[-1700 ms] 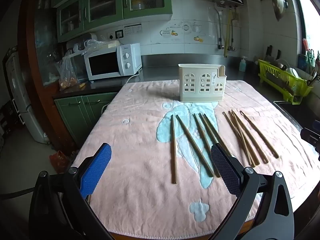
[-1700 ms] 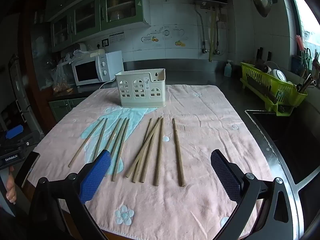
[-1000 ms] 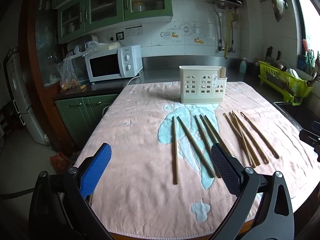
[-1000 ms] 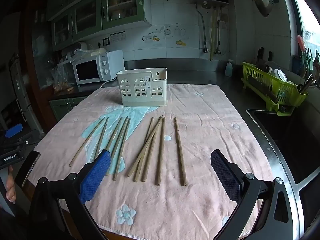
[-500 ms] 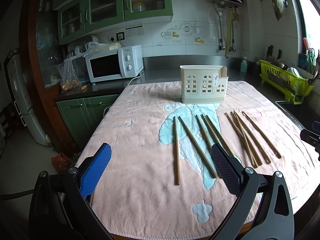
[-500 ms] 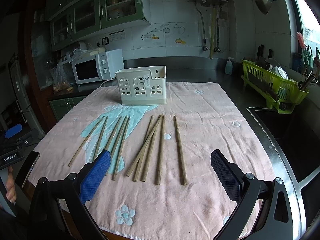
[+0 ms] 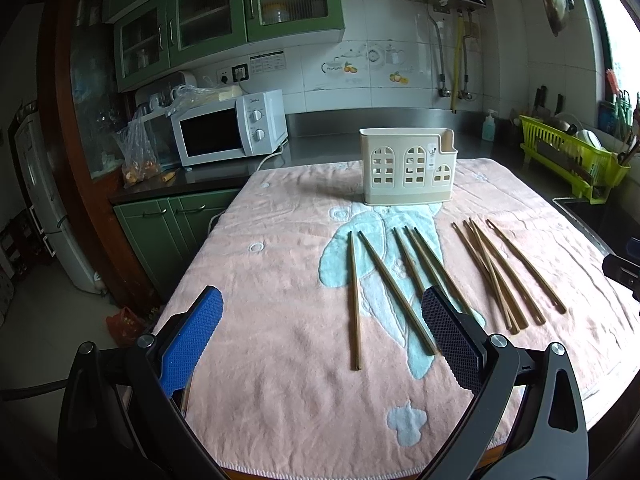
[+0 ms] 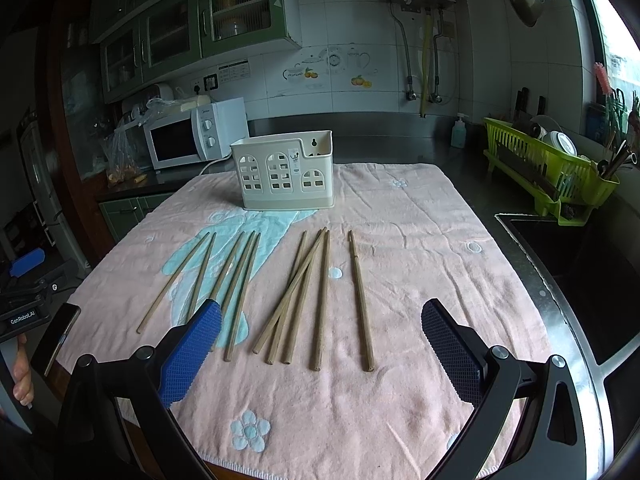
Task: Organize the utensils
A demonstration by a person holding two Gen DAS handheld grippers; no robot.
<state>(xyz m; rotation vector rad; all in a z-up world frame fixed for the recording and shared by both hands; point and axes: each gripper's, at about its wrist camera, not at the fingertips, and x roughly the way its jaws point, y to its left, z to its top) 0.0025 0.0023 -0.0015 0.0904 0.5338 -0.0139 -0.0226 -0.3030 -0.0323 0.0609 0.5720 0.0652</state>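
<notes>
Several wooden chopsticks [image 7: 396, 284] lie in rows on a pink towel [image 7: 280, 272]; they also show in the right wrist view [image 8: 320, 296]. A cream slotted utensil holder [image 7: 408, 172] stands upright at the towel's far side, also in the right wrist view [image 8: 286, 176]. My left gripper [image 7: 320, 328] is open and empty above the towel's near left part. My right gripper [image 8: 320, 332] is open and empty above the near ends of the chopsticks.
A white microwave [image 7: 228, 128] stands on the counter at the back left. A green dish rack [image 8: 552, 164] sits at the right beside a dark sink [image 8: 568, 256]. The towel's front edge [image 8: 320, 468] is just below my right gripper.
Both grippers have shifted only slightly; the view has drifted a little. The chopsticks and holder have not moved. Both grippers stay open.
</notes>
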